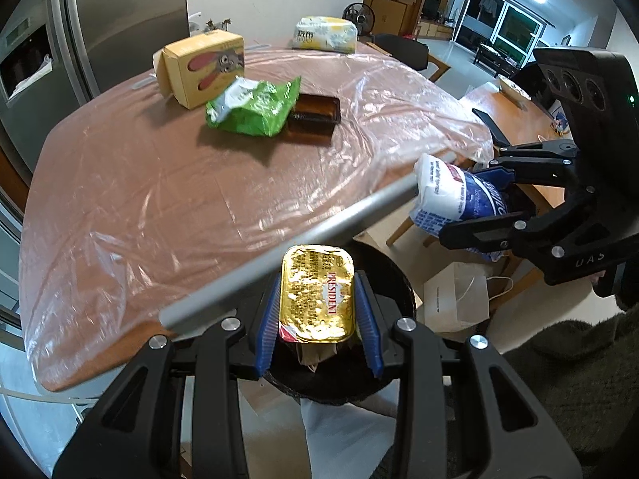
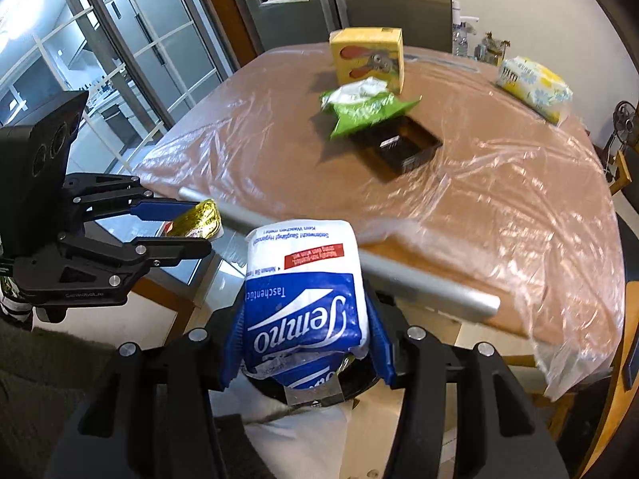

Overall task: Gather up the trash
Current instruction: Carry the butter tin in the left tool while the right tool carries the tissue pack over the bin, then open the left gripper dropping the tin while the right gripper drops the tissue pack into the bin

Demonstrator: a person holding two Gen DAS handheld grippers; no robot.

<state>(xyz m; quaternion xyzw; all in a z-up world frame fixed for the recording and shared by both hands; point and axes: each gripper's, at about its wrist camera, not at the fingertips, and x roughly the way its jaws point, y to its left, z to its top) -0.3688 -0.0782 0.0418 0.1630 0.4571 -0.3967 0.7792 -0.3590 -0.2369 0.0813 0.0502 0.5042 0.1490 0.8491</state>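
My left gripper (image 1: 317, 311) is shut on a gold foil President butter pack (image 1: 315, 291), held off the table's near edge above a round black bin (image 1: 393, 279). It also shows in the right wrist view (image 2: 195, 219). My right gripper (image 2: 305, 323) is shut on a blue and white Tempo tissue pack (image 2: 303, 291), also off the table edge; the pack shows in the left wrist view (image 1: 459, 199). On the table lie a green wrapper (image 1: 255, 107), a black plastic tray (image 1: 315, 115) and a yellow rabbit box (image 1: 203, 68).
The table (image 1: 159, 199) is covered in clear plastic sheet, with a grey bar (image 1: 279, 251) along its near edge. A yellow and white tissue pack (image 1: 325, 34) lies at the far side. A white paper bag (image 1: 459, 295) stands on the floor. A steel fridge (image 1: 80, 20) is behind.
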